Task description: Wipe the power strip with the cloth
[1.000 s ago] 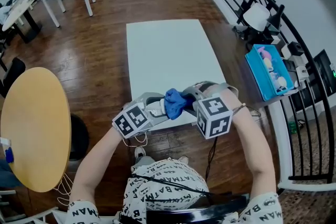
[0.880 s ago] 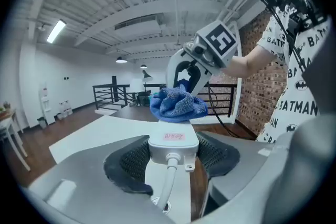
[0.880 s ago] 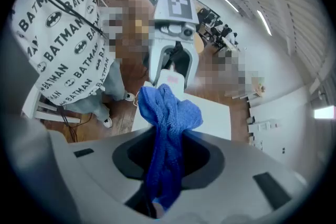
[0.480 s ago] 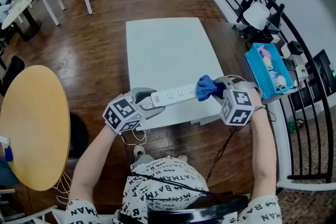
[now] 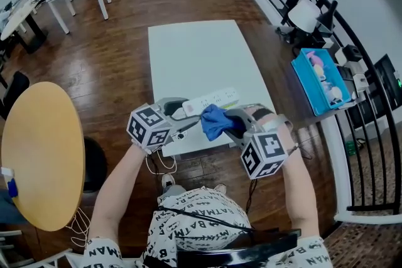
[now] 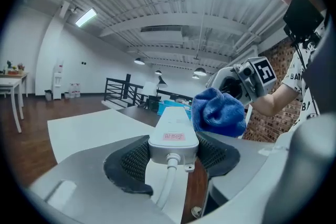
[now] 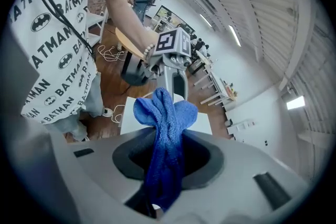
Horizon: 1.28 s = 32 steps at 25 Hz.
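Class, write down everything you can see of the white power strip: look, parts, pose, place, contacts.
The long white plastic power strip is a slim rounded bar with sockets along its upper face, a small pink label near one end and a white cable leaving that end. The left hand-held gripper clamps that end between dark ribbed pads, holding it roughly level above the white table. A blue terry cloth, pinched in the right hand-held gripper, lies against its side.

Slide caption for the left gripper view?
Left gripper holds the white power strip by its cord end; blue cloth at its side.
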Each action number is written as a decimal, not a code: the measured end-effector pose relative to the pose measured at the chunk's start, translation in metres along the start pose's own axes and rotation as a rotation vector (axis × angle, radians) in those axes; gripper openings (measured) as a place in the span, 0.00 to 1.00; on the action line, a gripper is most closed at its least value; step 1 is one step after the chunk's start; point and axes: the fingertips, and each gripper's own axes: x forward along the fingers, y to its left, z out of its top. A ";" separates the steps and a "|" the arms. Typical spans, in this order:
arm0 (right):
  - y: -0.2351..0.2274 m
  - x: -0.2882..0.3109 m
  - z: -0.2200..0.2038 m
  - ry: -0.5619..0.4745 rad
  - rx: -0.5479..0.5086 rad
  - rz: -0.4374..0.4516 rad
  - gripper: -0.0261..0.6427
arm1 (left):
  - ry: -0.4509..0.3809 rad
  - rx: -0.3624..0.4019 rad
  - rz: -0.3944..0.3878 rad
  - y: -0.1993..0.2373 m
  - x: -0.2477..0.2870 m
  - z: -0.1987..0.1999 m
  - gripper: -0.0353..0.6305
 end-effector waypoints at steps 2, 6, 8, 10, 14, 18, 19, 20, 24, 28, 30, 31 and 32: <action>0.005 0.007 0.006 -0.001 -0.014 0.009 0.23 | -0.006 -0.005 -0.010 -0.002 -0.001 0.002 0.47; 0.002 0.016 0.002 0.010 -0.018 -0.004 0.23 | -0.013 -0.001 -0.027 -0.007 -0.004 0.005 0.47; -0.001 0.018 0.000 0.015 -0.031 -0.019 0.23 | -0.017 -0.008 -0.032 -0.008 -0.004 0.006 0.47; -0.001 0.019 -0.002 0.023 -0.049 -0.036 0.23 | -0.022 -0.026 -0.033 -0.008 -0.005 0.005 0.47; -0.004 0.021 -0.004 0.019 -0.076 -0.073 0.23 | -0.023 -0.038 -0.026 -0.007 -0.007 0.005 0.47; -0.006 0.018 -0.013 0.031 -0.083 -0.106 0.23 | -0.037 -0.064 -0.033 -0.009 -0.016 0.003 0.47; -0.007 0.016 -0.018 0.036 -0.079 -0.112 0.23 | -0.040 -0.067 -0.034 -0.009 -0.018 0.003 0.47; -0.008 0.014 -0.024 0.043 -0.074 -0.118 0.23 | -0.042 -0.068 -0.035 -0.009 -0.020 0.003 0.47; -0.014 0.005 -0.058 0.100 -0.048 -0.153 0.23 | -0.049 -0.067 -0.031 -0.010 -0.027 0.003 0.47; -0.022 -0.002 -0.100 0.194 -0.006 -0.170 0.23 | -0.051 -0.046 -0.028 -0.012 -0.037 0.001 0.47; -0.027 -0.008 -0.125 0.259 0.005 -0.175 0.23 | -0.040 -0.015 -0.037 -0.017 -0.039 0.000 0.47; -0.031 -0.012 -0.134 0.274 0.019 -0.180 0.23 | -0.030 0.007 -0.041 -0.020 -0.039 -0.001 0.47; -0.036 -0.017 -0.138 0.272 0.038 -0.186 0.23 | -0.014 0.038 -0.044 -0.024 -0.039 -0.003 0.47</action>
